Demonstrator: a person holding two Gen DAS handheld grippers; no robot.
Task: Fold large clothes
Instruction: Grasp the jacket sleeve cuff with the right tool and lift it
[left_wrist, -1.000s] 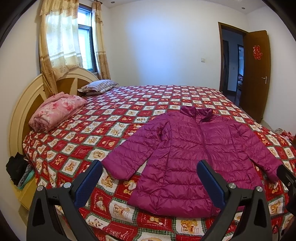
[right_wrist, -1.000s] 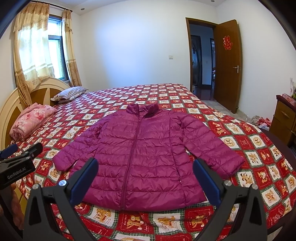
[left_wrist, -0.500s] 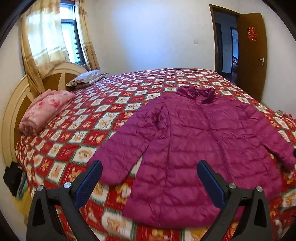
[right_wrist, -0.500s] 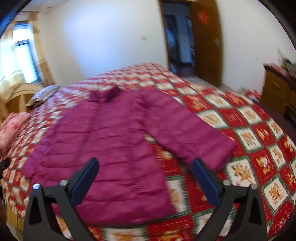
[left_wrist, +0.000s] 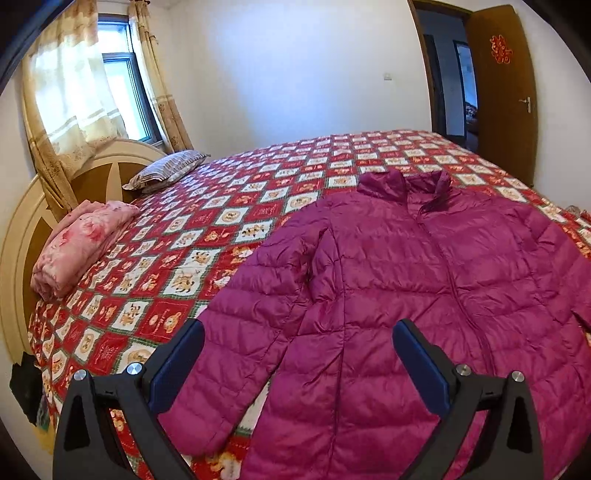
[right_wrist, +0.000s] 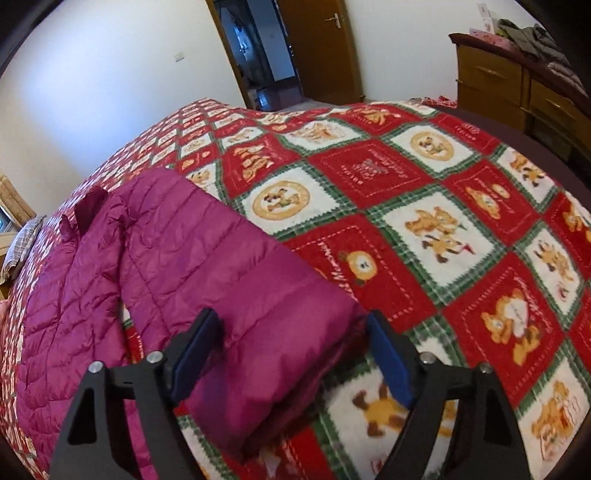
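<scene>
the bed (left_wrist: 258, 206) fills both views, covered in a red, white and green patchwork quilt (right_wrist: 424, 206) printed with bears. a magenta puffer jacket (left_wrist: 424, 288) lies flat and face up on the quilt, zipped, collar toward 12 o'clock in the left wrist view and hem at 6 o'clock, taking up the lower right of that picture. one sleeve (left_wrist: 243, 343) runs down to 7 o'clock, its cuff resting on the quilt just inside the left gripper's near finger. the other sleeve (right_wrist: 236, 288) crosses the right wrist view from 10 o'clock to the centre, with its cuff end lying between the right gripper's fingers. a wooden headboard (left_wrist: 22, 243) stands at 9 o'clock in the left view, a folded pink blanket (left_wrist: 81, 247) beside it and a striped pillow (left_wrist: 168, 171) at 10 o'clock. a brown door (left_wrist: 502, 85) stands open at 1 o'clock and a wooden dresser (right_wrist: 517, 85) sits at 1 o'clock in the right view. the left gripper (left_wrist: 297, 347) hovers over the jacket's lower left with its fingers spread wide, holding nothing. the right gripper (right_wrist: 293, 332) has its fingers apart on either side of the cuff, not yet closed on it.
</scene>
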